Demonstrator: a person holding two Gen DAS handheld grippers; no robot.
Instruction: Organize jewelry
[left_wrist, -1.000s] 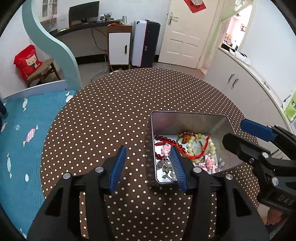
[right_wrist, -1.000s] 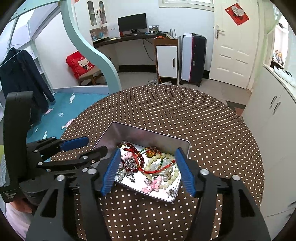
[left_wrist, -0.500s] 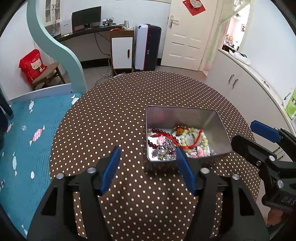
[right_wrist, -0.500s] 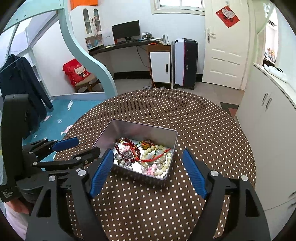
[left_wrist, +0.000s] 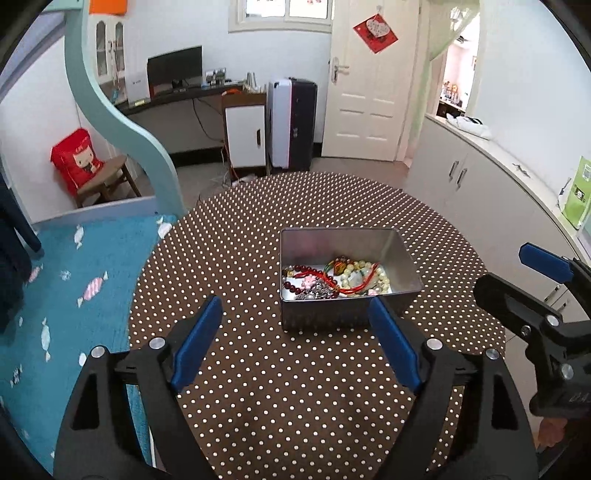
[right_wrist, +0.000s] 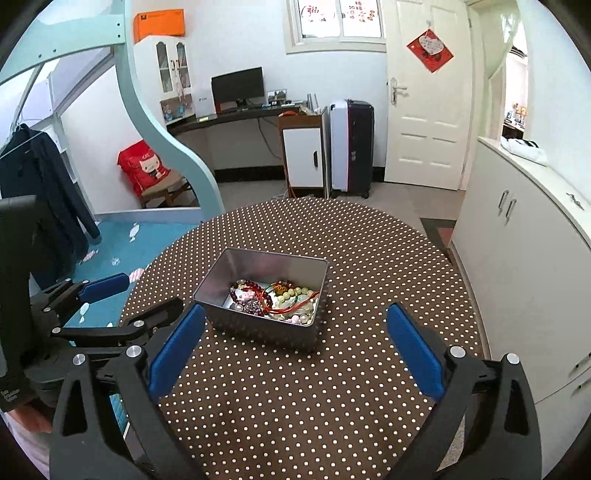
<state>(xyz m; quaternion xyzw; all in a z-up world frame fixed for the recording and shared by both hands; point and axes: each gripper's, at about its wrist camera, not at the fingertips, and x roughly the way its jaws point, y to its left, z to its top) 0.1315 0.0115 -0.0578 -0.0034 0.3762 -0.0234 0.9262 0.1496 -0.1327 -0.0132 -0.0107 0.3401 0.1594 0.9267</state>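
Observation:
An open silver tin (left_wrist: 345, 319) stands on the round brown polka-dot table (left_wrist: 240, 258); it also shows in the right wrist view (right_wrist: 236, 325). Inside lies a tangle of jewelry (left_wrist: 334, 278): red and pale green bead bracelets, red cord, pink charms, silver pieces, also seen in the right wrist view (right_wrist: 275, 297). My left gripper (left_wrist: 295, 338) is open and empty, held back from the tin's near wall. My right gripper (right_wrist: 295, 349) is open wide and empty, back from the tin. Each gripper shows in the other's view, the right one (left_wrist: 517, 280) and the left one (right_wrist: 118, 299).
The table (right_wrist: 369, 277) has a round edge dropping off on all sides. A blue mat (left_wrist: 66, 280) and a teal bunk-bed frame (left_wrist: 122, 122) lie left. White cabinets (right_wrist: 517, 240) stand right. A desk, small cabinet and suitcase (left_wrist: 295, 122) are at the far wall.
Both grippers have pulled back and up from the tin, which now sits farther off and smaller. Both jaws have opened wider. The tin and jewelry have not moved.

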